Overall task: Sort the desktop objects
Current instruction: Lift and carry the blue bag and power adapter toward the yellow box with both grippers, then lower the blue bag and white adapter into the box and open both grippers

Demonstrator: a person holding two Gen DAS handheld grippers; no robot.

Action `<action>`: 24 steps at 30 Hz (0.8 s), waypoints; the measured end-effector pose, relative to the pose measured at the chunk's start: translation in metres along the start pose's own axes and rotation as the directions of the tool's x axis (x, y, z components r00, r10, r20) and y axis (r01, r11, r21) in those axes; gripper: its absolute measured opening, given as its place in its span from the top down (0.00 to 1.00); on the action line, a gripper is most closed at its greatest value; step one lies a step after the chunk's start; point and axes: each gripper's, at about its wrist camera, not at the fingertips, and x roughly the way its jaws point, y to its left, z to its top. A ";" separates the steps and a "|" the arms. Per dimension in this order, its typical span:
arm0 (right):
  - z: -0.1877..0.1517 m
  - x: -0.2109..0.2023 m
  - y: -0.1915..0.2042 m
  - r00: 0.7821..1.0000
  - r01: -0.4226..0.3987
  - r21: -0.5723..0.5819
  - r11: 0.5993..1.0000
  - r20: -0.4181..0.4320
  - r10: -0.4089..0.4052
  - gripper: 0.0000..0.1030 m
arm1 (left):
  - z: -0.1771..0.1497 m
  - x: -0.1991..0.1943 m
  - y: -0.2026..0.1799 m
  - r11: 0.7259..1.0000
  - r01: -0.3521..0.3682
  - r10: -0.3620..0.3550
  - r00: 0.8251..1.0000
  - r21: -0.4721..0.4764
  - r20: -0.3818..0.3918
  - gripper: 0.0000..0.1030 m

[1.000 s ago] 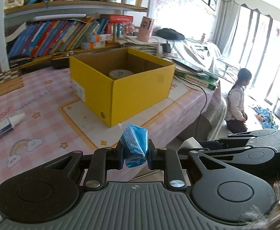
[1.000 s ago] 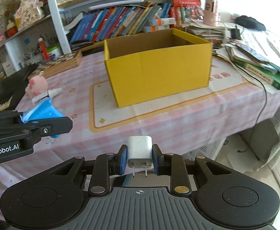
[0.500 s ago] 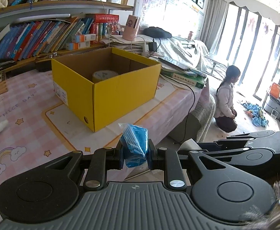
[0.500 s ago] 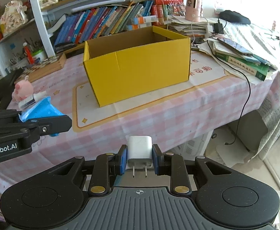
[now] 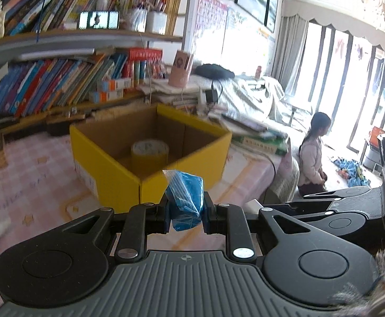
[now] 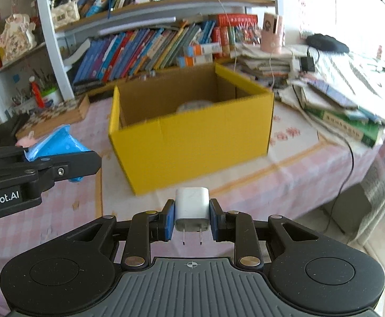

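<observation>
Yellow box (image 5: 184, 174) holds tape roll (image 5: 150, 149); top open.

box (image 5: 150, 163) on table (image 5: 34, 185); tape roll (image 5: 150, 149) inside; books (image 5: 47, 84) behind

Ahead of the hand-held gripper, beyond the pink checked cloth (image 6: 258, 182) covering the surface, a bookshelf (image 6: 150, 47) holds slanting rows of books. A pink cup (image 5: 179, 71) tops a paper stack to the front right. Farther right, a child (image 5: 312, 155) kneels on the floor near tall windows (image 5: 350, 60). A checkered board (image 6: 55, 113) lies to the front left.
</observation>
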 end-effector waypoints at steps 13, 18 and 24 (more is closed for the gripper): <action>0.073 0.038 -0.004 0.995 0.003 -0.061 0.998 0.095 0.003 0.75 | 0.059 0.045 0.026 1.000 0.001 -0.002 0.993 0.008 0.114 0.81; 0.093 0.061 -0.009 0.994 0.011 -0.090 0.996 0.110 -0.001 0.75 | 0.069 0.072 0.037 1.000 -0.007 0.006 0.996 0.005 0.094 0.81; 0.112 0.096 -0.013 0.997 0.014 -0.174 0.985 0.081 0.000 0.75 | 0.071 0.119 0.051 1.000 -0.022 0.022 1.000 0.021 0.002 0.81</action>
